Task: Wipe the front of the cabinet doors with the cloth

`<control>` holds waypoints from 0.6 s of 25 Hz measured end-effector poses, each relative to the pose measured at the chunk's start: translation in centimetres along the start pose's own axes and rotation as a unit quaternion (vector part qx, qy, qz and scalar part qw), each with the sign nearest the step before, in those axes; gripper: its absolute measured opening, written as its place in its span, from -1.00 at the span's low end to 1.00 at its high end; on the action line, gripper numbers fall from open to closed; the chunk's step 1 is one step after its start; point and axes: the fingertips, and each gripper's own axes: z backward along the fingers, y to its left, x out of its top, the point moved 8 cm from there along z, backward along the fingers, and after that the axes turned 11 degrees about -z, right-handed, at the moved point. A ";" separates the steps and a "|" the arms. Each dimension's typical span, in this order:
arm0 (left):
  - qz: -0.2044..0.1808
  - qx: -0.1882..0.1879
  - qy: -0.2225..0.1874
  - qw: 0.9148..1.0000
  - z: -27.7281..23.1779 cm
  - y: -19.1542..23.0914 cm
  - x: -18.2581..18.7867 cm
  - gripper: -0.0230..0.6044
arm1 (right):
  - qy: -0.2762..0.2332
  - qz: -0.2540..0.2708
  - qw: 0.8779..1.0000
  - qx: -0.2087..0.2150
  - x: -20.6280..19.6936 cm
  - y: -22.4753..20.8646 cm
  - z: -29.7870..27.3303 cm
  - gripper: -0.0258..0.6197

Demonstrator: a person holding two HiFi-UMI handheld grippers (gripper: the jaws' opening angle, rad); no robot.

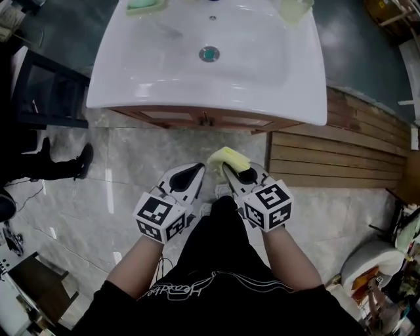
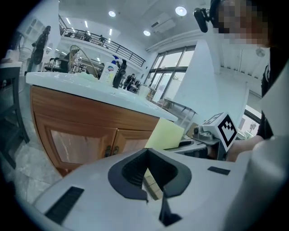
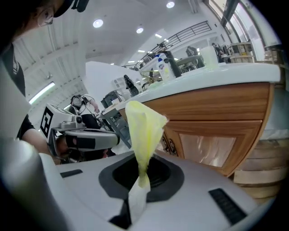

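Note:
The wooden cabinet doors sit under a white sink top, straight ahead of both grippers. My right gripper is shut on a yellow cloth, which stands up from its jaws as a folded peak. The cloth hangs in the air short of the doors and does not touch them. My left gripper hovers beside it on the left, jaws together with nothing between them. From the left gripper view, the cloth and the paired door knobs are visible.
The white basin overhangs the cabinet; a green soap dish and bottles stand on it. A wooden slatted platform lies to the right. A bystander's shoes and a black frame are at the left on the marble floor.

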 end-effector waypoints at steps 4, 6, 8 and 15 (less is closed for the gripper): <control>0.005 0.012 -0.005 1.000 -0.2 2.0 0.8 -0.91 | -0.009 0.010 1.000 0.003 1.8 -0.5 -1.9 -0.80; 0.005 0.019 -0.007 1.000 -0.3 2.9 0.9 -0.91 | -0.009 0.010 1.000 -0.008 2.1 -1.3 -3.1 -0.80; 0.007 0.022 -0.008 1.000 -0.6 3.3 0.7 -0.91 | -0.004 0.009 1.000 -0.018 2.2 -2.2 -4.2 -0.80; 0.014 0.029 -0.006 0.999 -1.5 4.7 -1.5 -0.91 | 0.007 0.041 0.998 -0.044 1.8 -4.1 -8.0 -0.80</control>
